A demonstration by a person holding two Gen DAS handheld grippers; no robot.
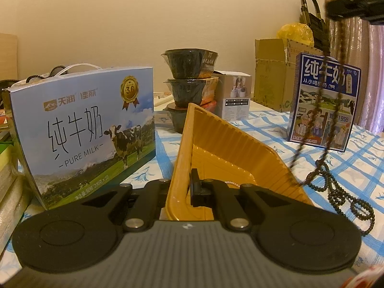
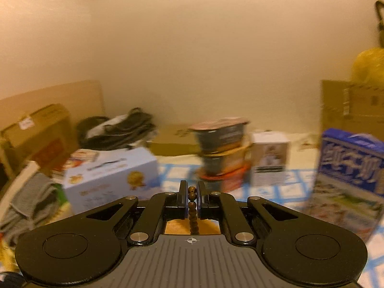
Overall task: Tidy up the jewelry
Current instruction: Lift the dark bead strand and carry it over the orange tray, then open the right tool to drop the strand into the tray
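Observation:
My left gripper [image 1: 186,187] is shut on the near rim of a yellow plastic tray [image 1: 230,153] and holds it tilted up on the blue checked tablecloth. A thin pale chain [image 1: 231,184] lies inside the tray near the fingers. My right gripper [image 2: 192,196] is shut on a dark brown bead necklace [image 2: 192,206] and holds it high. In the left wrist view the right gripper [image 1: 345,7] is at the top right, and the bead necklace [image 1: 328,120] hangs from it down to the cloth right of the tray, where its lower part lies coiled.
A light blue milk carton box [image 1: 84,129] stands left of the tray. Stacked black bowls [image 1: 189,81] and a small white box [image 1: 235,96] stand behind it. A dark blue milk box [image 1: 324,100] and a cardboard box [image 1: 271,72] stand at the right.

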